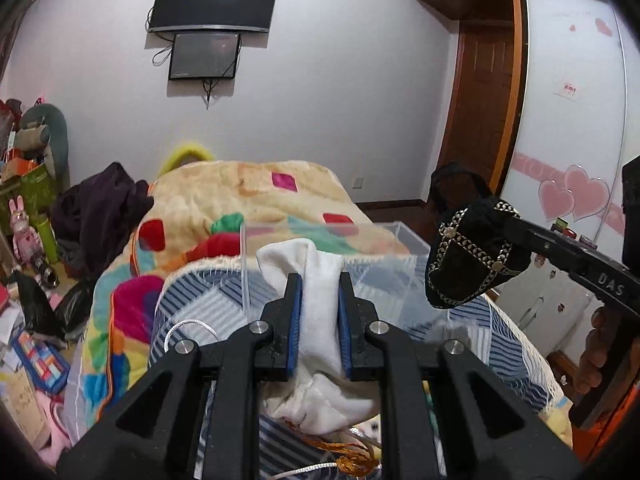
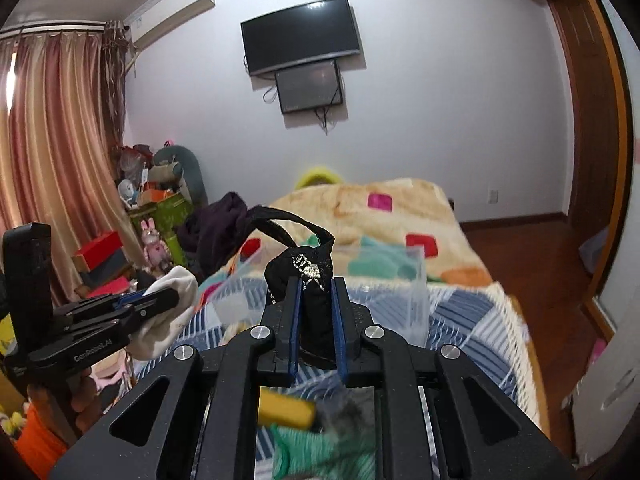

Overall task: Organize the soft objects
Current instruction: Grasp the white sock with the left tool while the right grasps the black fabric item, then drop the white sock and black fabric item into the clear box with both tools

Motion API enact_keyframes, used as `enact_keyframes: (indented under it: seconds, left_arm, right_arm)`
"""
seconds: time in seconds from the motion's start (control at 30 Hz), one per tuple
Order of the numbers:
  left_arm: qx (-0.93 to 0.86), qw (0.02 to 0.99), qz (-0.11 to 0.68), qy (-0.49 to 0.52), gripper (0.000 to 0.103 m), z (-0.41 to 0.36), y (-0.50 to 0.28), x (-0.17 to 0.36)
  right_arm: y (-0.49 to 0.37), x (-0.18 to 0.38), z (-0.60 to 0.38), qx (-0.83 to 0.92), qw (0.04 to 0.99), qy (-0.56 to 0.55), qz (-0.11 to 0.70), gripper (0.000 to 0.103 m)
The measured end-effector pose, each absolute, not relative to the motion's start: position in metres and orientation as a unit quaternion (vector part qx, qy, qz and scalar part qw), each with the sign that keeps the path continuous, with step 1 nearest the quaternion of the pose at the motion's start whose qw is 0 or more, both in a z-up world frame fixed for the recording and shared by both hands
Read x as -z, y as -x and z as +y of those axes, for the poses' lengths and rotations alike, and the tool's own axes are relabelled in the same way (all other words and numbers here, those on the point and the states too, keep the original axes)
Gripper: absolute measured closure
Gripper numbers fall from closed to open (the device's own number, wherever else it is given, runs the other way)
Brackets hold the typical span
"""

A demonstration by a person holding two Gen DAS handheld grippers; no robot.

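Left gripper (image 1: 319, 280) clamps a white sock (image 1: 316, 312); right gripper (image 2: 316, 284) pinches a black embroidered pouch (image 2: 308, 280) above the bed's (image 1: 224, 300) clear box (image 1: 396, 236).

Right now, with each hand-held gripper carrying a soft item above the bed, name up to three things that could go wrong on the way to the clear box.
1. The left hand-held gripper pinches the white sock mid-length; both loose ends could catch on the clear box rim.
2. The black pouch in the right hand-held gripper has a loose strap that may snag.
3. Both grippers sit close together and might collide.
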State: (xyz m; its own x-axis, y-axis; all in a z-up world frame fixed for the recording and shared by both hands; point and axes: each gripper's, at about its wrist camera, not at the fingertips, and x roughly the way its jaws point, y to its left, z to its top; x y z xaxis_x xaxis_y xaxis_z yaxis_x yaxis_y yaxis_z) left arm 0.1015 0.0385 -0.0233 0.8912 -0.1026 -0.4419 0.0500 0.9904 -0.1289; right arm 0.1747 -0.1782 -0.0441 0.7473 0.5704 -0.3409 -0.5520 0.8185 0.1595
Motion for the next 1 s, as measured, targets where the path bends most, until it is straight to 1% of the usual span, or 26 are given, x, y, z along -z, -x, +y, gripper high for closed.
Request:
enact_keyframes:
  seconds: [0.17,0.37,0.67,1.0]
  left_arm:
    - [0.047,0.968,0.238,0.065,0.087,0.042,-0.136,0.014]
    - [0.052,0.963,0.254,0.072,0.087,0.046,-0.175,0.011]
    - [0.039,0.951,0.297,0.071,0.087,0.048,-0.230,0.030]
    - [0.037,0.924,0.377,0.054,0.087,0.034,-0.276,0.066]
  right_arm:
    - [-0.191,0.028,-0.169,-0.295,0.940,-0.019,0.169,0.090]
    - [-0.208,0.026,-0.152,-0.281,0.945,-0.002,0.167,0.090]
    - [-0.244,0.054,-0.141,-0.264,0.940,0.013,0.217,0.090]
    - [-0.273,0.076,-0.126,-0.253,0.925,0.051,0.278,0.090]
